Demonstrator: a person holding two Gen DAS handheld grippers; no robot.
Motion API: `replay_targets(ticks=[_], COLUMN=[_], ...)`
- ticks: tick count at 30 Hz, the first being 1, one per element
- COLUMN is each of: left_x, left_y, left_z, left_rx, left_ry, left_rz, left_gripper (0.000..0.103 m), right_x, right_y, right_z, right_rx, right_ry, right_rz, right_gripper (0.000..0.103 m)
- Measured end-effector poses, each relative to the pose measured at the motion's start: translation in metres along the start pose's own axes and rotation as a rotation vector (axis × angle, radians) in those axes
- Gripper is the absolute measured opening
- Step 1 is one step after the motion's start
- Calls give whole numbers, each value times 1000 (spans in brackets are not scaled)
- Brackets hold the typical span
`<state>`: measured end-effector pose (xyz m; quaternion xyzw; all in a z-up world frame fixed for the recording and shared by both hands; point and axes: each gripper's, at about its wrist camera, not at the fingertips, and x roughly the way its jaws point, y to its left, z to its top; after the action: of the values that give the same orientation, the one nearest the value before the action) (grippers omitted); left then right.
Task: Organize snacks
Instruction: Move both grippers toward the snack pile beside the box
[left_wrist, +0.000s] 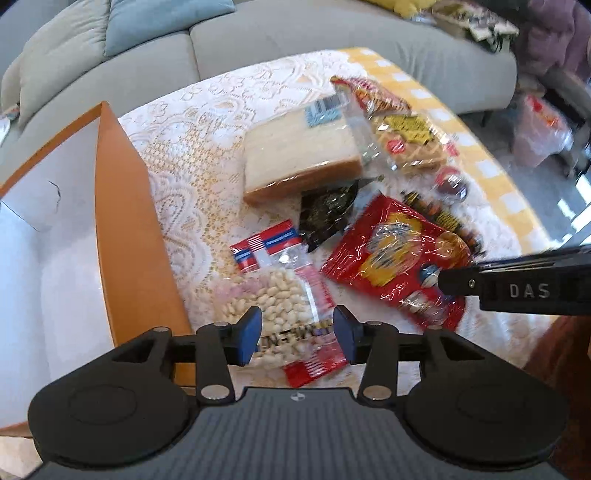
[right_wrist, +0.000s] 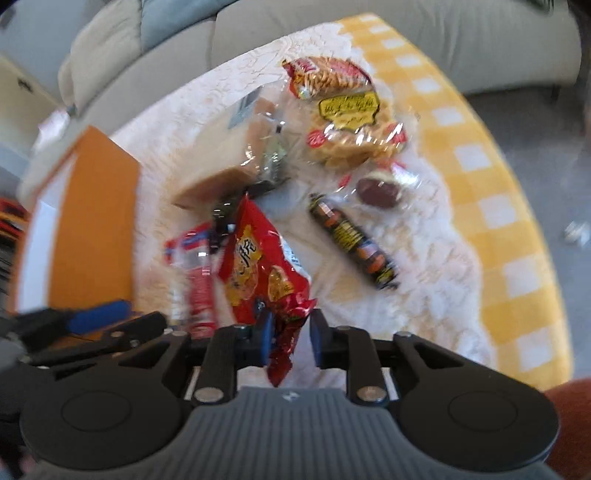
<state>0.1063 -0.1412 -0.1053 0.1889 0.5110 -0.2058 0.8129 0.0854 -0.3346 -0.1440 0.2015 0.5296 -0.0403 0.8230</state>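
Note:
My left gripper (left_wrist: 297, 334) is open and hovers just above a clear bag of white peanuts (left_wrist: 275, 295) with a red and blue striped top. My right gripper (right_wrist: 291, 336) is closed on the crimped end of a red snack bag (right_wrist: 258, 273). The bag hangs tilted, lifted off the lace cloth. That gripper also shows in the left wrist view (left_wrist: 517, 284) at the red bag's (left_wrist: 399, 258) right edge. An orange box (left_wrist: 122, 221) with a white inside stands open to the left.
A bread loaf (left_wrist: 299, 155), a small black packet (left_wrist: 325, 210), waffle and noodle packs (right_wrist: 343, 122), a chocolate pie (right_wrist: 380, 188) and a dark roll of biscuits (right_wrist: 354, 243) lie on the table. A grey sofa (left_wrist: 295, 33) runs behind.

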Motion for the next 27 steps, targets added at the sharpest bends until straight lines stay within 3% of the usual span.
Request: replay_targets(ticks=[1, 2, 11, 14, 20, 27], left_x=[2, 5, 30, 33, 37, 30], left_y=[-2, -4, -25, -27, -22, -15], left_z=[1, 2, -1, 0, -1, -15], left_rx=[20, 46, 148, 161, 165, 250], left_ry=[7, 17, 79, 73, 59, -13], left_rz=[15, 25, 94, 107, 105, 45], left_gripper=[54, 58, 65, 71, 87, 84], right_x=[1, 3, 10, 18, 33, 43], right_y=[2, 3, 6, 21, 30, 40], right_z=[1, 2, 19, 16, 12, 6], right_rx=[-15, -25, -68, -168, -264, -344], right_ry=[0, -1, -49, -35, 17, 40], right_rz=[-9, -5, 23, -19, -21, -49], right_gripper=[50, 53, 55, 64, 75, 90])
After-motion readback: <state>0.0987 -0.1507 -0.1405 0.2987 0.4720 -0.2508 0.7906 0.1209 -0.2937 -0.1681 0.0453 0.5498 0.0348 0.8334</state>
